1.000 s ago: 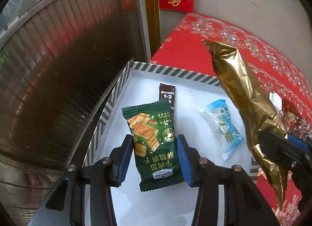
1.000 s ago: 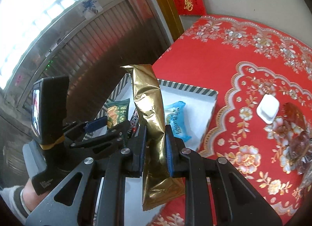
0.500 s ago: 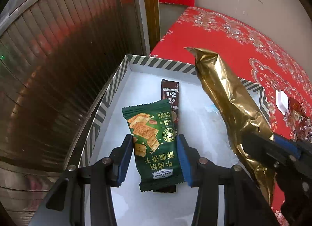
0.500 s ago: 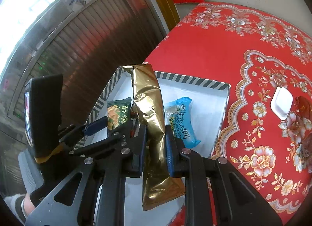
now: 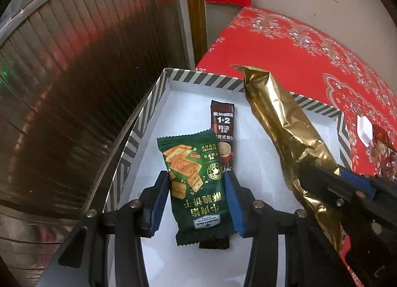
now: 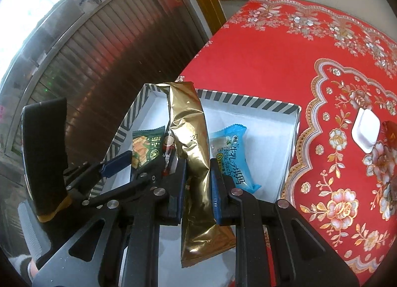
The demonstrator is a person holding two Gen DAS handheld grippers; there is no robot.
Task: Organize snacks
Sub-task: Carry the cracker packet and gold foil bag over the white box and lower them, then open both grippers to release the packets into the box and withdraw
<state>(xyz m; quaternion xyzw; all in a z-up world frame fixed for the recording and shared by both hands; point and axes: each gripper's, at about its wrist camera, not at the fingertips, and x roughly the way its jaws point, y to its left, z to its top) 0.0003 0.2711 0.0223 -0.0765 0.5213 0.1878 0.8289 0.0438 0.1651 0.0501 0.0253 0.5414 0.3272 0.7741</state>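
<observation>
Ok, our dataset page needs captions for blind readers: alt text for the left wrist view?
The left gripper grips a green cracker packet over a striped box holding a brown sachet; at right, the right gripper holds a gold bag.

Green cracker pack (image 5: pixel 198 185), gold pouch (image 6: pixel 192 153) held above striped box (image 5: pixel 148 111), blue sachet (image 6: pixel 232 155) inside

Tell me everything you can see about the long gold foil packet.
The long gold foil packet is shiny, crinkled metallic film with a folded top end and small dark digits printed on it. The right tongs grip it at its lower half between blue pads, holding it roughly upright, slightly leaning, above the white box with striped rim. It hides part of the box's contents.
</observation>
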